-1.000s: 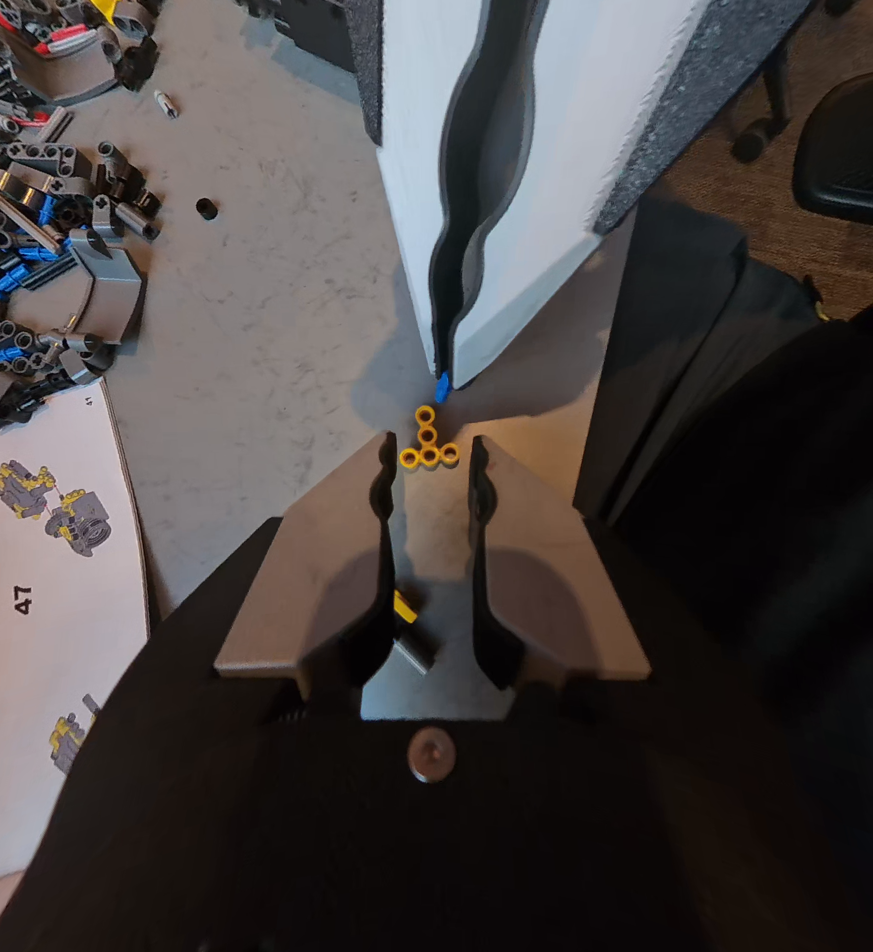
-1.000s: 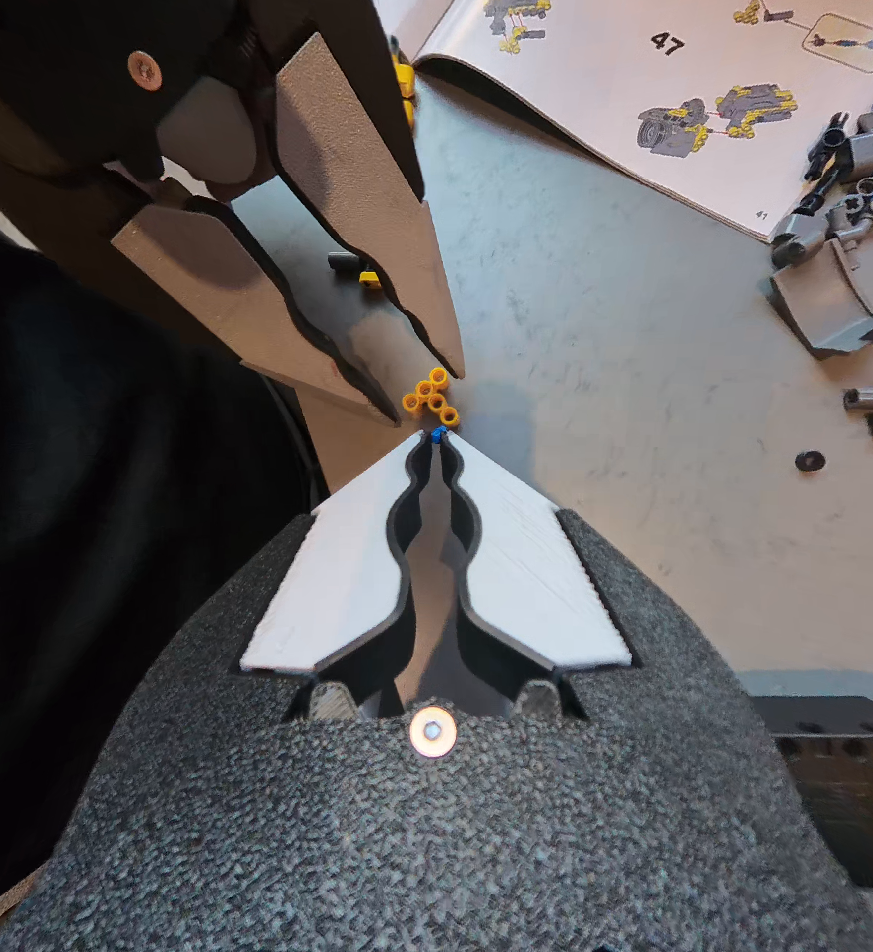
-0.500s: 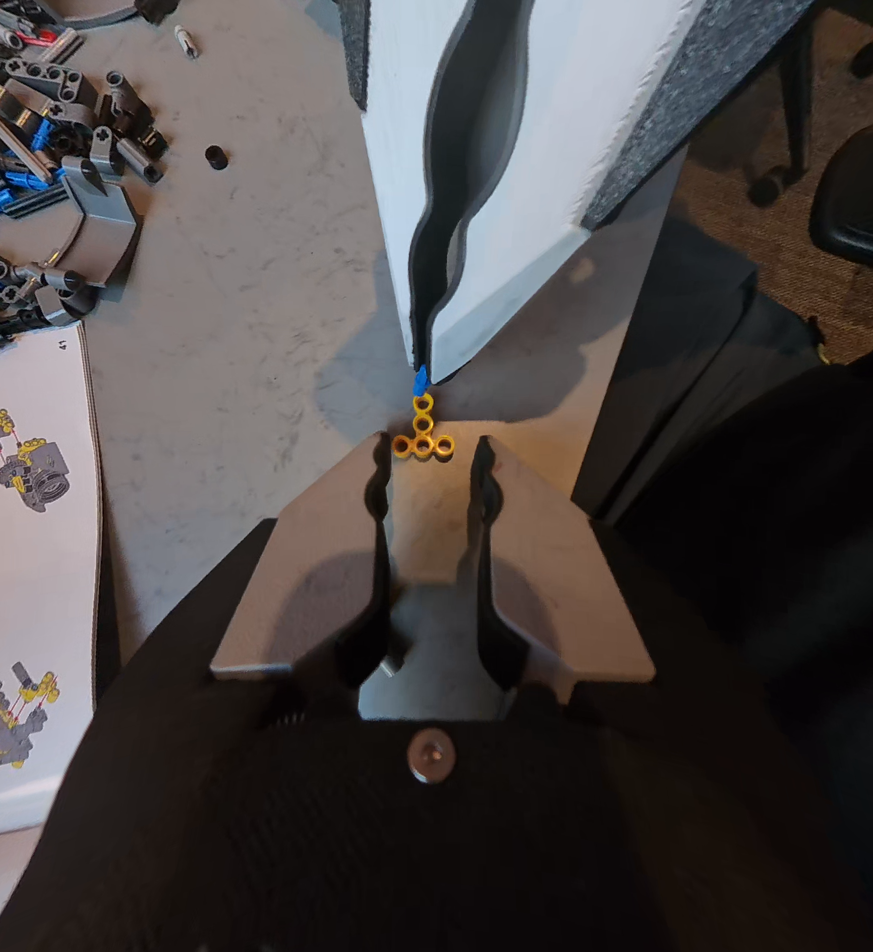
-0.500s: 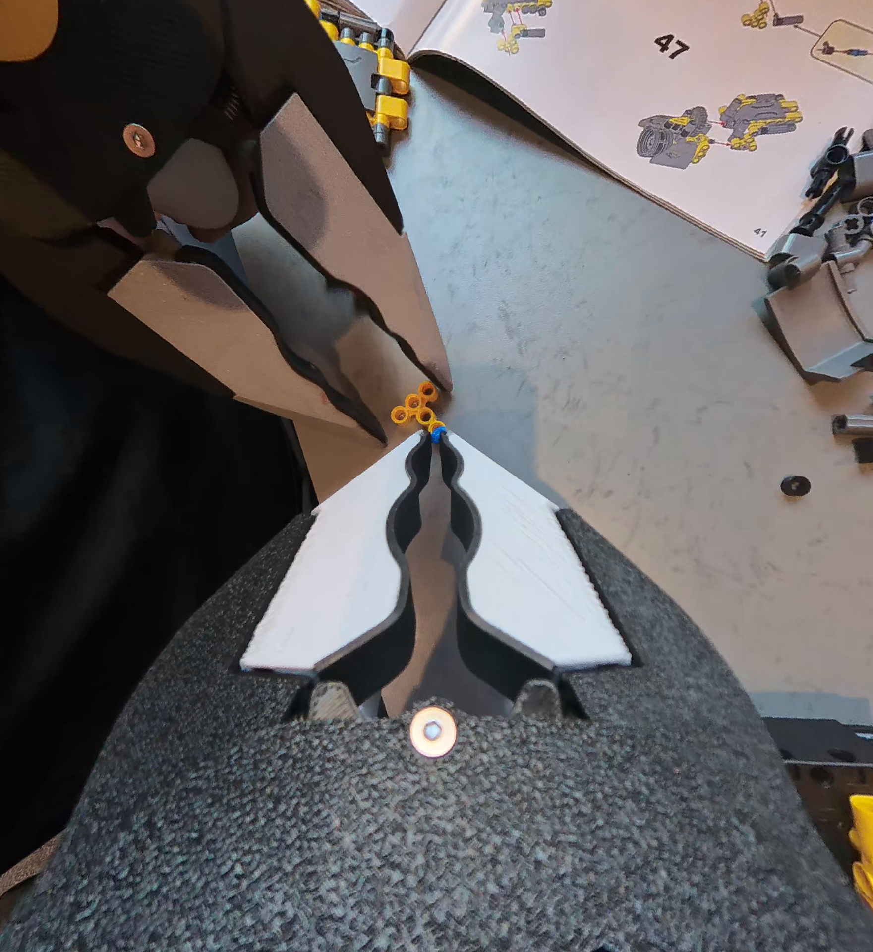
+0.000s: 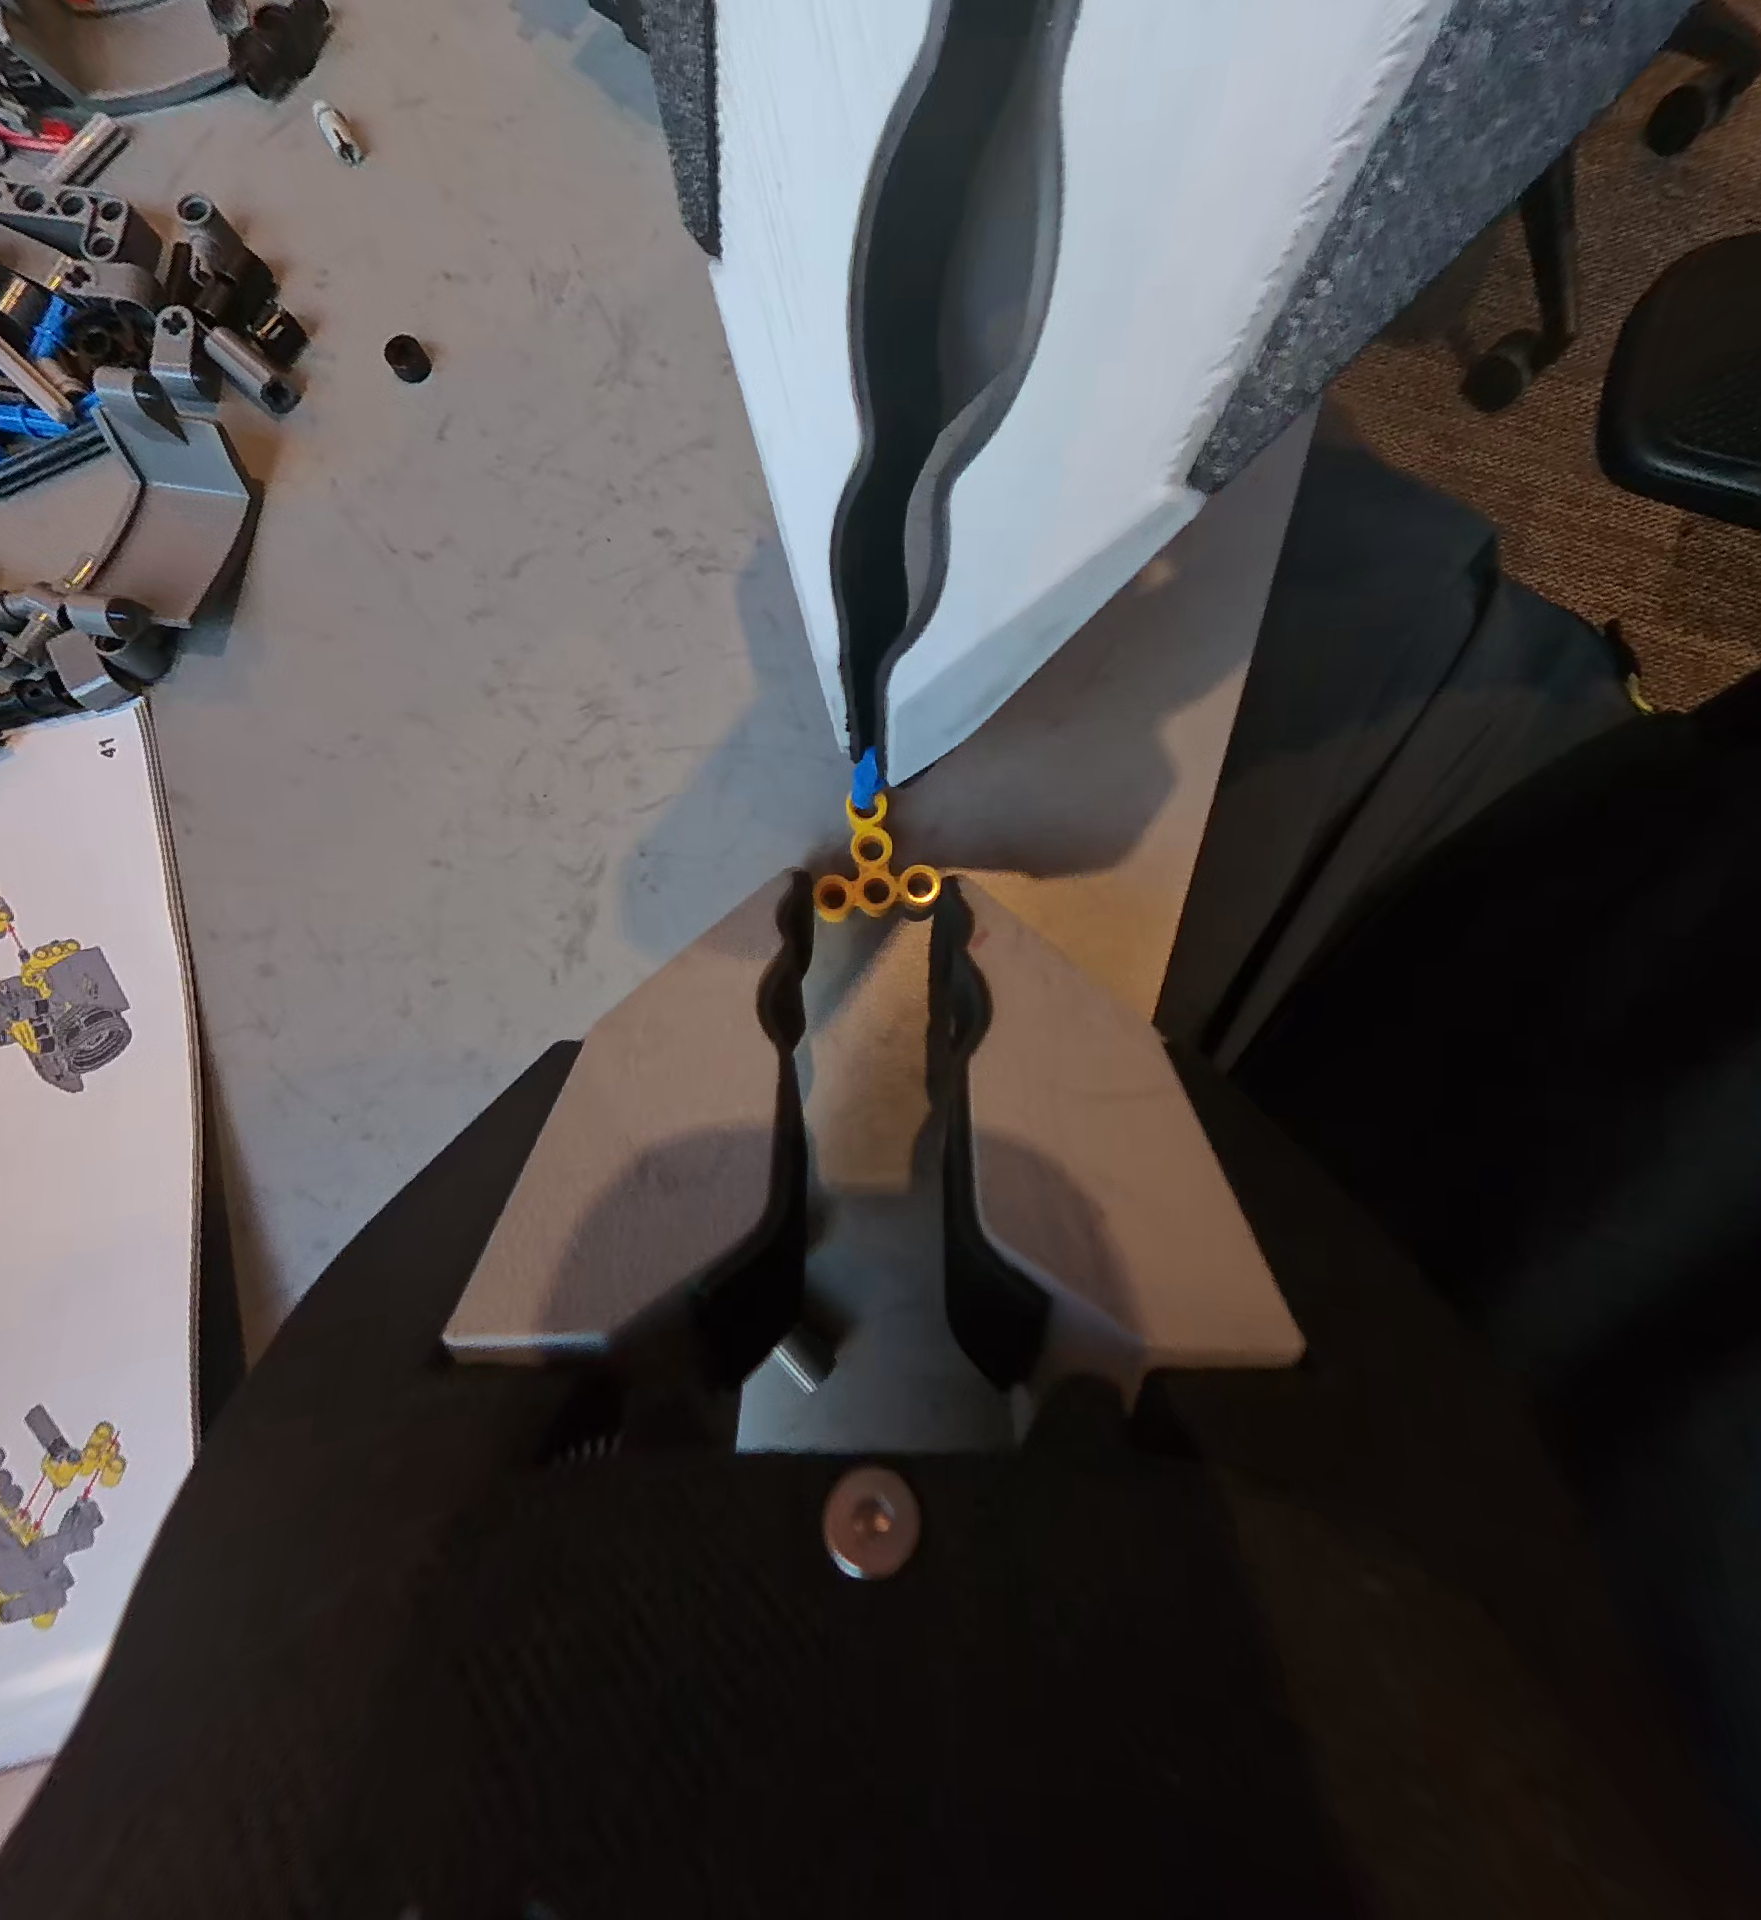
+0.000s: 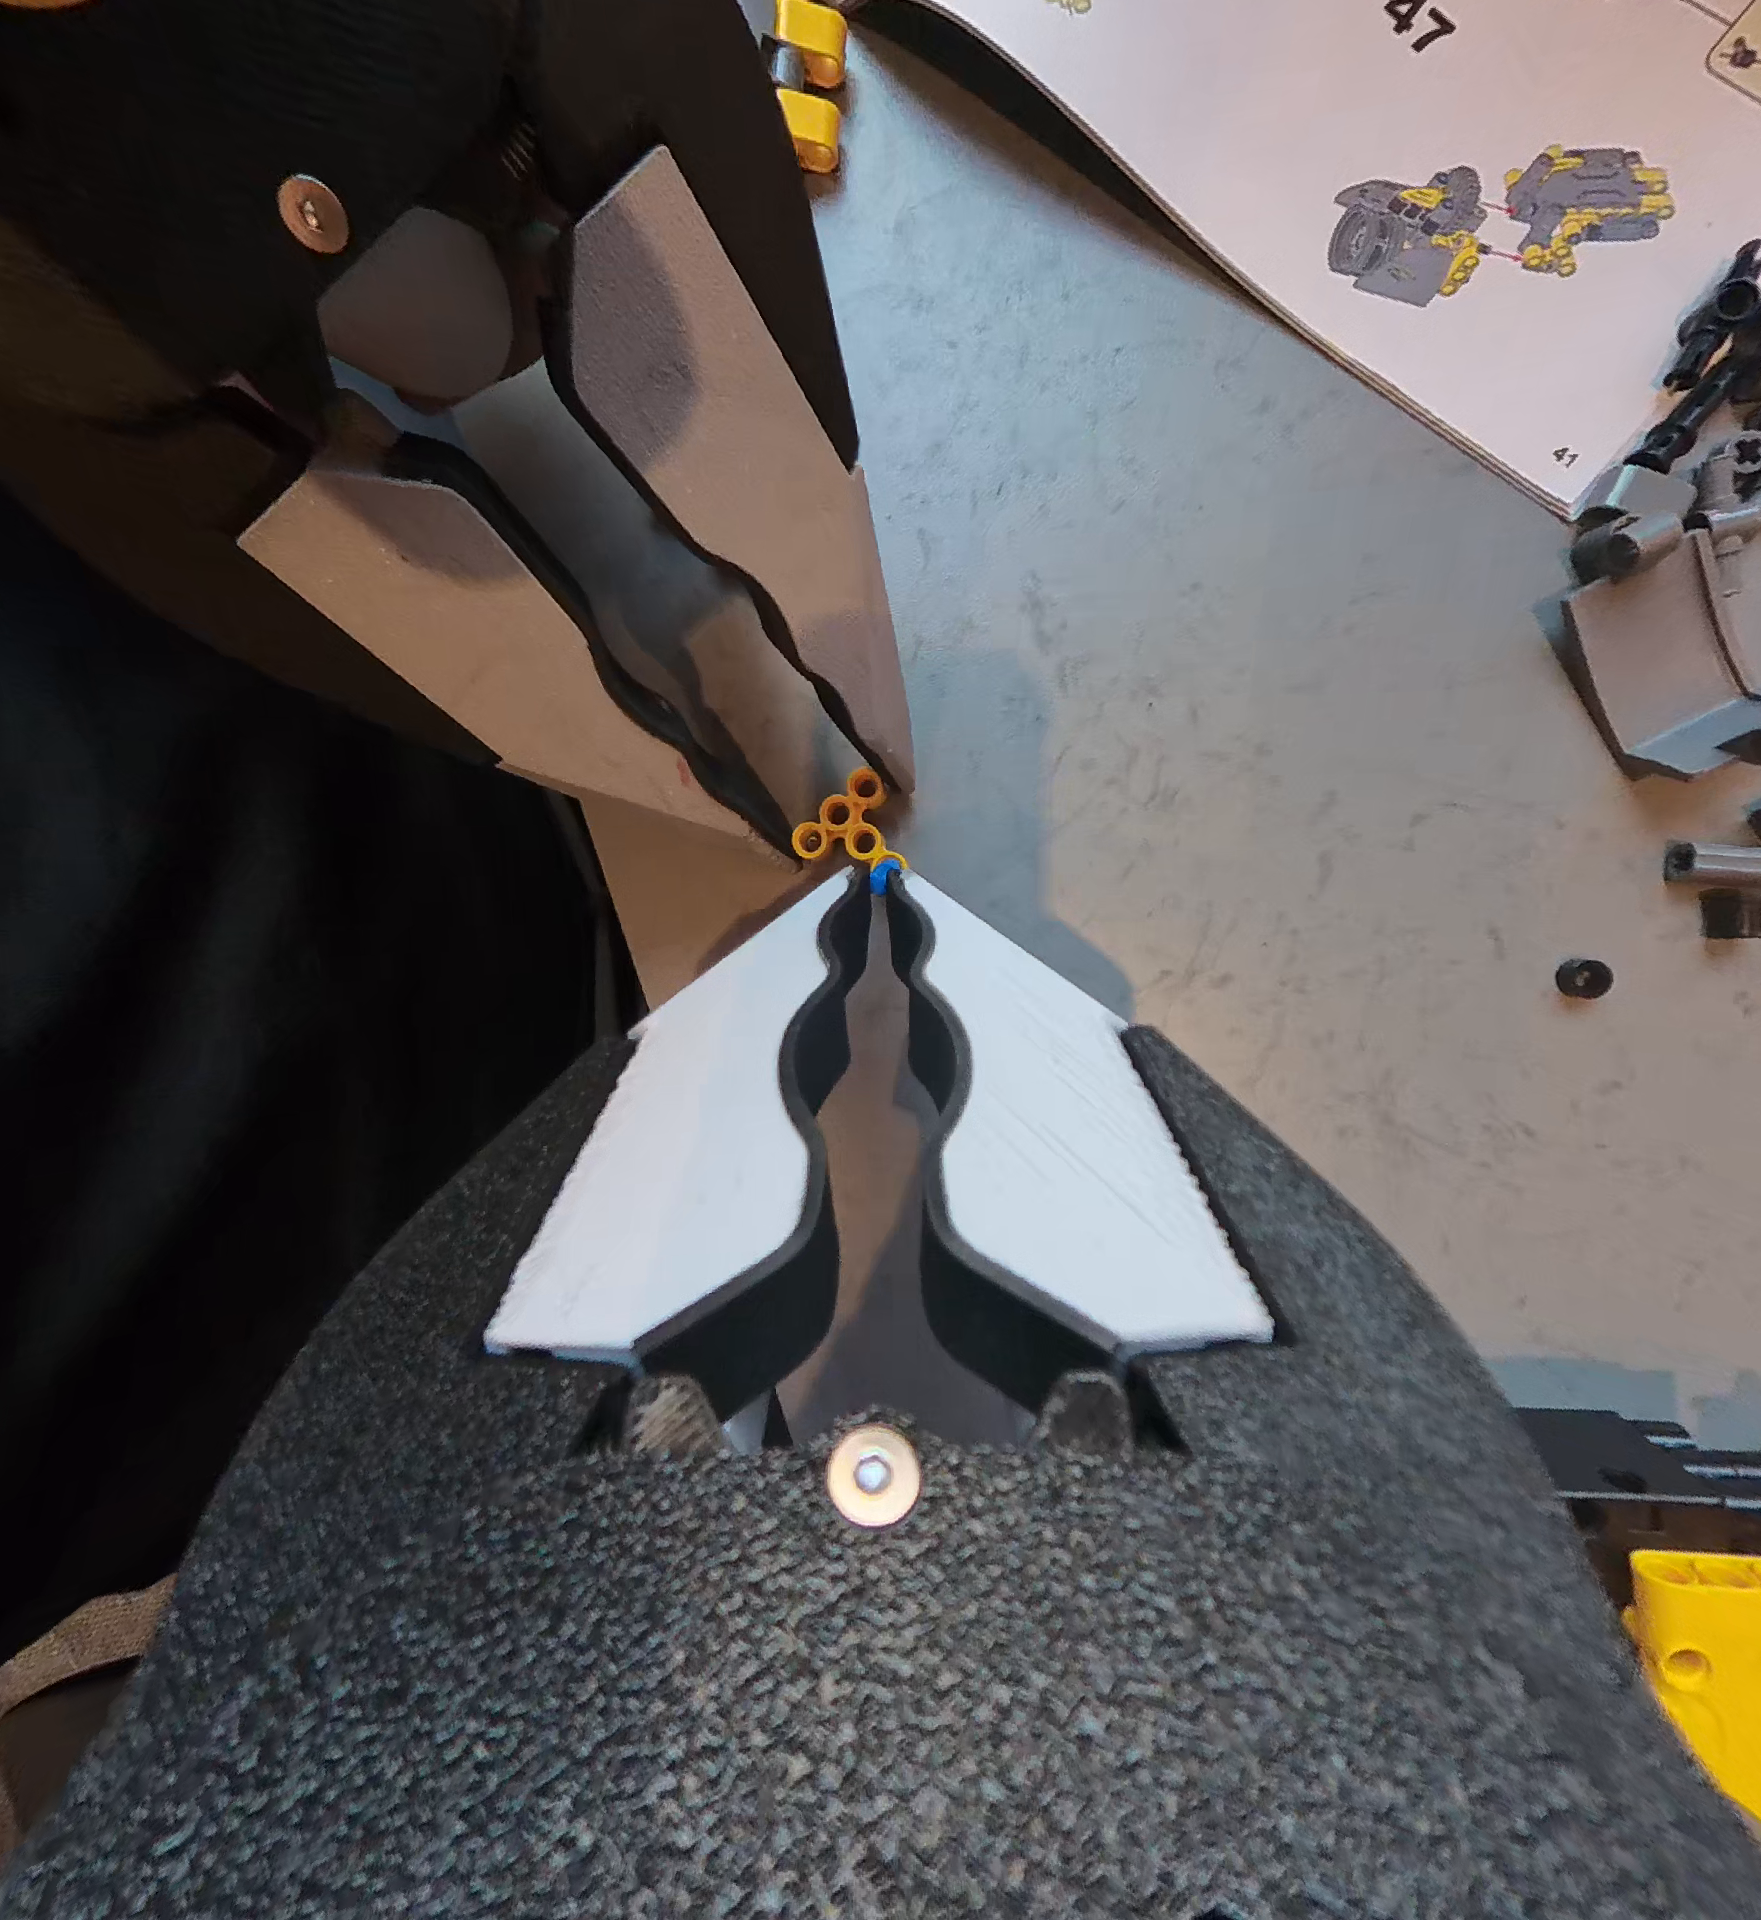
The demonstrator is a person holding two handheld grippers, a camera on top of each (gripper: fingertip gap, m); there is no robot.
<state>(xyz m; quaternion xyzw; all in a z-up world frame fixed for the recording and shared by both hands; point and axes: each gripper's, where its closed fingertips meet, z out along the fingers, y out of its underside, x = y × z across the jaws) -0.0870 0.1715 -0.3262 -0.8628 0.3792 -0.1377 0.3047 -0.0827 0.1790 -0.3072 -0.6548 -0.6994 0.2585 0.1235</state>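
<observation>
A small yellow T-shaped plastic beam with round holes (image 5: pixel 874 873) sits gripped across its crossbar between the left tool's (image 5: pixel 874 902) grey tips above the grey table (image 5: pixel 460 644). The white right tool (image 6: pixel 880 875), nearly closed, pinches a tiny blue plastic pin (image 6: pixel 884 867) against the stem's end hole. How deep the pin sits is too small to tell.

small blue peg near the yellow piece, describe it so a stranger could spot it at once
On the grey table, find where the two grippers meet tip to tip. The white-fingered right gripper pinches the small blue plastic peg, touching the yellow T-shaped four-hole piece gripped by the grey-fingered left gripper. It is the only blue there.
</observation>
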